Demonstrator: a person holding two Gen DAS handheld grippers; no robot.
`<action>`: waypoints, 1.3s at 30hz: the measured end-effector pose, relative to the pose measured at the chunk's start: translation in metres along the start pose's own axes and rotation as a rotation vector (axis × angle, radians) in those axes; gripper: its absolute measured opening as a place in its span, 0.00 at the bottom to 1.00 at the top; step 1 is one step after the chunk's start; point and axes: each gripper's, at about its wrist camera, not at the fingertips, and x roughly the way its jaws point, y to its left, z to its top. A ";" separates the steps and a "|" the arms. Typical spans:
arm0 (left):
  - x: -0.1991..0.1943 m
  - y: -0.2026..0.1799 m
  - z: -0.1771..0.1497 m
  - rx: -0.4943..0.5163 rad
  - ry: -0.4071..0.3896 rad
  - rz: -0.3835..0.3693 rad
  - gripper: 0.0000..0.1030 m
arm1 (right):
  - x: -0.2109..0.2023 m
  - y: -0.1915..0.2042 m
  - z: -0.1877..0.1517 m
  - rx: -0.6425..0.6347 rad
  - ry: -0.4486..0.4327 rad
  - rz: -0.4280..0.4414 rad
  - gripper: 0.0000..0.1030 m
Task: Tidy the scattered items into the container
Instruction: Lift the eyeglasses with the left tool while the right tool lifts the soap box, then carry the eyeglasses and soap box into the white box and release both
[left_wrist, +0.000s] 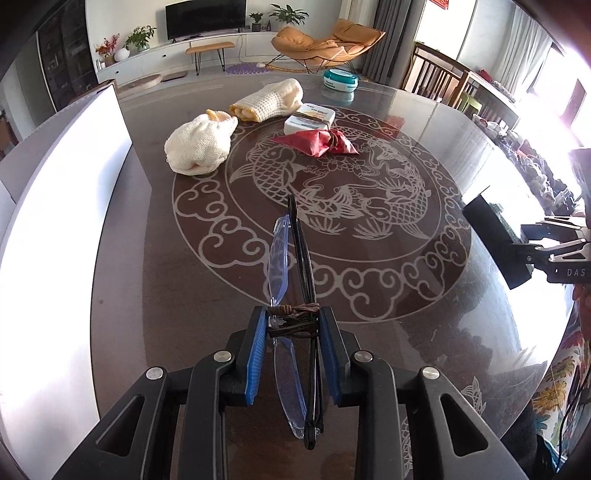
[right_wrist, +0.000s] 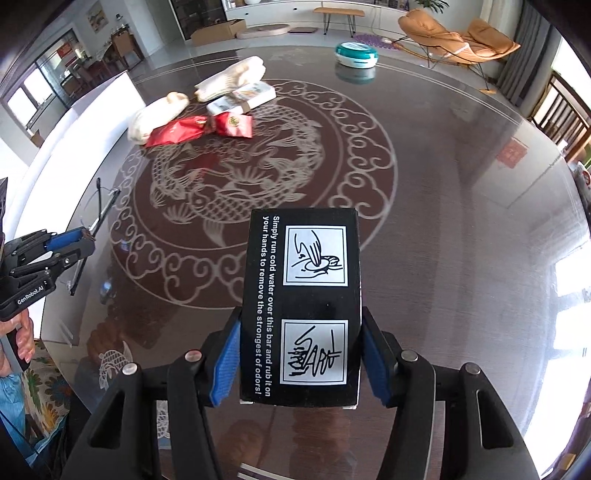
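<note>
Folded eyeglasses (left_wrist: 295, 295), bound with a brown cord, are clamped between the blue pads of the left gripper (left_wrist: 293, 325), whose jaws are closed on them above the dark round table (left_wrist: 424, 332) with its fish pattern. A black box (right_wrist: 301, 306) printed with white instructions is gripped between the pads of the right gripper (right_wrist: 301, 360), raised off the glass. Farther across the table, two cream knitted cloths (left_wrist: 201, 144) are seen beside a white box (left_wrist: 310, 118) and a red foil packet (left_wrist: 317, 142), which lies touching the white box. A teal round tin (left_wrist: 340, 79) stands near the far edge. A white container wall (left_wrist: 62, 206) is seen at the left.
</note>
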 end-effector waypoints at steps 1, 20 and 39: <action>0.000 0.000 0.000 -0.006 0.001 -0.008 0.27 | 0.001 0.004 0.001 -0.005 0.003 0.004 0.57; -0.163 0.152 0.018 -0.227 -0.226 0.019 0.27 | -0.078 0.203 0.118 -0.223 -0.199 0.203 0.57; -0.152 0.302 -0.097 -0.404 -0.058 0.312 0.47 | 0.017 0.473 0.127 -0.416 -0.086 0.454 0.59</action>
